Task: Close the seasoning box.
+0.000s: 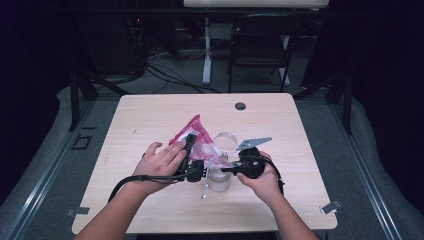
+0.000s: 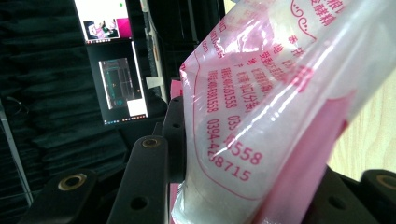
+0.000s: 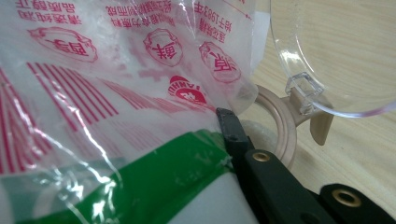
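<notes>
On the pale wooden table (image 1: 150, 107), a pink-and-clear printed plastic bag (image 1: 192, 132) is held up over a clear jar (image 1: 220, 181) near the middle of the front half. From the jar, the bag rises toward 10 o'clock, its pink corner the highest point. The left gripper (image 1: 191, 145) comes in from 8 o'clock and is clamped on the bag; in the left gripper view the bag (image 2: 261, 121) fills the gap between the black jaws, its white contents sagging at the bottom and red printed digits on its face. The right gripper (image 1: 227, 169) comes in from 4 o'clock and is pinched tight on the bag's lower edge just above the jar's mouth; in the right gripper view the bag (image 3: 116, 93) shows red print and a green band, and one black jaw presses against the film. Just beyond, at 2 o'clock in that view, the jar's clear hinged lid (image 3: 336, 51) stands open on a beige ring and clasp. A metal spoon (image 1: 205, 189) lies against the jar at 7 o'clock. Open tabletop lies all round: wide toward 12 o'clock as far as a dark round cap (image 1: 240, 106) near the far edge, and broad at 3 and 9 o'clock; the near edge at 6 o'clock is closer, crossed by both forearms.
</notes>
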### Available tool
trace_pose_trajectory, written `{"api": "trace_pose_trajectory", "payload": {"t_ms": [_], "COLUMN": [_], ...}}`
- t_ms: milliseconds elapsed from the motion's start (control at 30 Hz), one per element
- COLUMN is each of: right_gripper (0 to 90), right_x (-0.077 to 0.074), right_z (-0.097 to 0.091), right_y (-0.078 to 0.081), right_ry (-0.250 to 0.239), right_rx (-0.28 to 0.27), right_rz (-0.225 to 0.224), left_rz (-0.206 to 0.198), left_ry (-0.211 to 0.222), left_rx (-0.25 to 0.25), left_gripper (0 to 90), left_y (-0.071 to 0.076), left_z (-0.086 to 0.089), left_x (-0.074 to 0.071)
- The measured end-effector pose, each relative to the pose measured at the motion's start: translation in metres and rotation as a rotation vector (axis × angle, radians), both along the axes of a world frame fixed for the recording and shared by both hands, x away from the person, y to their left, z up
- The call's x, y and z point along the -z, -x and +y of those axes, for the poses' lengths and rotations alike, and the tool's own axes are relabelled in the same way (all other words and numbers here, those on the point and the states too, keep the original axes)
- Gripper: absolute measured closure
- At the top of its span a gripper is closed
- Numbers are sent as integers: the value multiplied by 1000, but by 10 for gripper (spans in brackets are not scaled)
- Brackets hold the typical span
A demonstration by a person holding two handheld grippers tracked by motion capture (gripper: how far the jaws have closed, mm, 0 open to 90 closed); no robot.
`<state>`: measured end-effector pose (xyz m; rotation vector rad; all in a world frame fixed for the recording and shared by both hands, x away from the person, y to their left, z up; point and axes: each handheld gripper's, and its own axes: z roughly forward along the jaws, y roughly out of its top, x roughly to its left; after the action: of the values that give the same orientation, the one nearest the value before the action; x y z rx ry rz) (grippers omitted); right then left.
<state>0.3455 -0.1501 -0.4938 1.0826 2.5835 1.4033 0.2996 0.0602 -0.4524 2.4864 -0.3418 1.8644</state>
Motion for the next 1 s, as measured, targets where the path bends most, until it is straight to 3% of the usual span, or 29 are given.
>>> {"api": "trace_pose_trajectory", "payload": {"t_ms": [367,1000], "right_gripper": [900,900], "right_x": [0,0], "right_z": [1,5], "right_y": [0,2], "right_ry": [2,7], "right_rx": [-1,-3], "right_rz": [-7,-16], "left_rz": [2,31], "left_ry": [14,81], "left_rx": [-8,-45], "left_gripper": [680,678], "left_y": [0,0], "left_z": [4,13], "left_x": [2,11]}}
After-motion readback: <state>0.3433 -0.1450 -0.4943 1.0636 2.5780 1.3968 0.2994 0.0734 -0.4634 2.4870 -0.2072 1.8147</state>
